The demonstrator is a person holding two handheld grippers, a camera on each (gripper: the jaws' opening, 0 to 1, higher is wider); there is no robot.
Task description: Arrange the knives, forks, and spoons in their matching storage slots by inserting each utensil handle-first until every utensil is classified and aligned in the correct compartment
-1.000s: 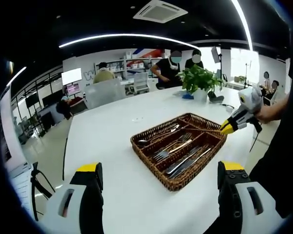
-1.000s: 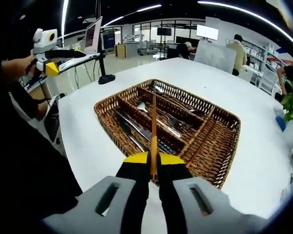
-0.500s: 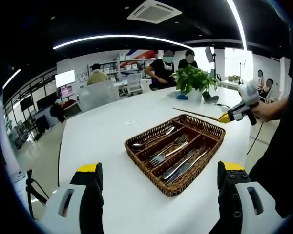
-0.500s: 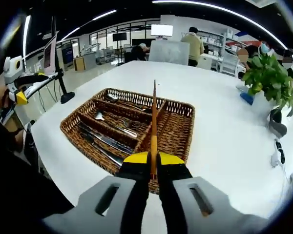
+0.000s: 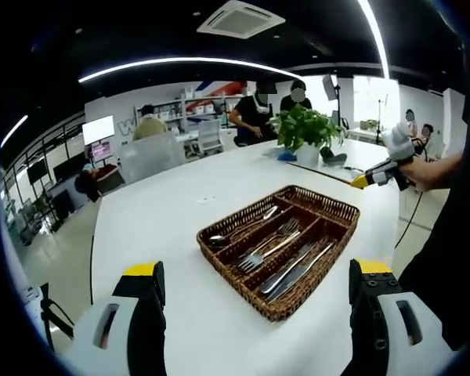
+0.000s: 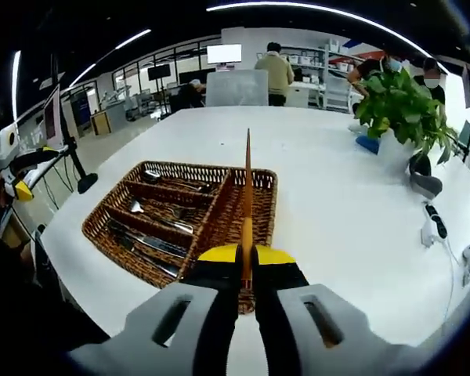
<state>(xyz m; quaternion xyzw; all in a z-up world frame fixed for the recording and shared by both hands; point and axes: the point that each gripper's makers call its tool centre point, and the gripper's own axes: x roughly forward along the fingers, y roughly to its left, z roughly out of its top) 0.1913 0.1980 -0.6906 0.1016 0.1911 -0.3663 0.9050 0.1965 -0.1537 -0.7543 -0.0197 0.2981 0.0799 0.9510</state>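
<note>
Left gripper (image 5: 253, 286): jaws wide apart, nothing between them, held up in air. Right gripper (image 6: 247, 262): jaws squeezed tight together, gripping thin stick. Right gripper also seen from left gripper view (image 5: 360, 182), held out in person's hand (image 5: 413, 171), arm stretched forward.

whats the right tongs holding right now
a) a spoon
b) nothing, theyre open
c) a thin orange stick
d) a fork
c: in the right gripper view the right tongs are shut on a thin orange stick that points out over the far end of the wicker tray, while the forks, spoons and knives lie in the tray.
</note>
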